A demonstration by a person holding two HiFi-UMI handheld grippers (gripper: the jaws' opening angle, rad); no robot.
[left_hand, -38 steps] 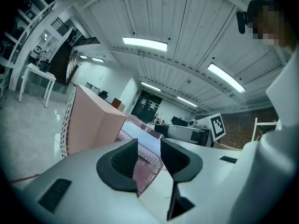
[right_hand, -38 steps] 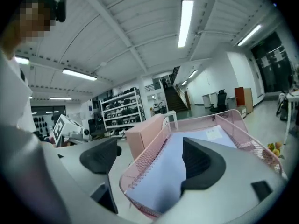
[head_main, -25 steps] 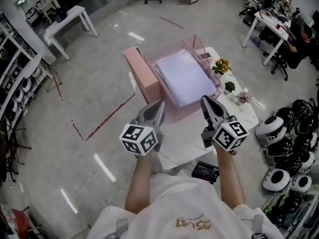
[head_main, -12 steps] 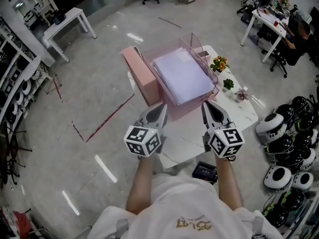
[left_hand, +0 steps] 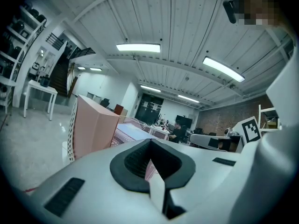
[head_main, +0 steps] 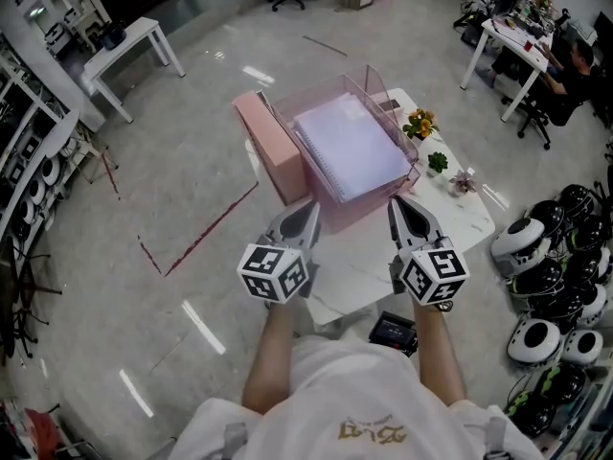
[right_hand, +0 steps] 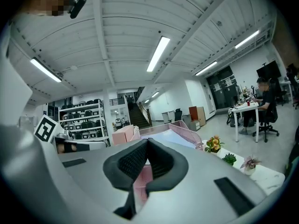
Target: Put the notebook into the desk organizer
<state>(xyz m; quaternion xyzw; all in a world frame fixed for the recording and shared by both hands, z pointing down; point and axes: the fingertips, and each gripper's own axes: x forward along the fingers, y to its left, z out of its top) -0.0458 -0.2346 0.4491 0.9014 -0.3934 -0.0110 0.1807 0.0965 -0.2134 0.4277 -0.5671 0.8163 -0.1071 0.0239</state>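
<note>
A pale lilac spiral notebook [head_main: 351, 149] lies flat inside the pink mesh desk organizer [head_main: 337, 214], which stands on a small white table [head_main: 359, 266]. The same notebook [right_hand: 174, 136] shows over the organizer's rim [right_hand: 189, 129] in the right gripper view, and the organizer's pink side [left_hand: 93, 127] fills the left gripper view. My left gripper [head_main: 308, 207] hangs just before the organizer's near left corner, jaws shut and empty. At the near right corner my right gripper [head_main: 395, 199] is likewise shut with nothing in it.
Small potted flowers [head_main: 422, 125] and two little plants [head_main: 440, 164] stand on the table's right side. A black device [head_main: 394, 330] lies on the floor below. Helmets [head_main: 551, 286] pile up at the right; white desks [head_main: 129, 41] and a seated person [head_main: 573, 70] are farther off.
Both grippers drew slightly closer to me and lower in the head view over the second, then held still. The notebook stays in the organizer.
</note>
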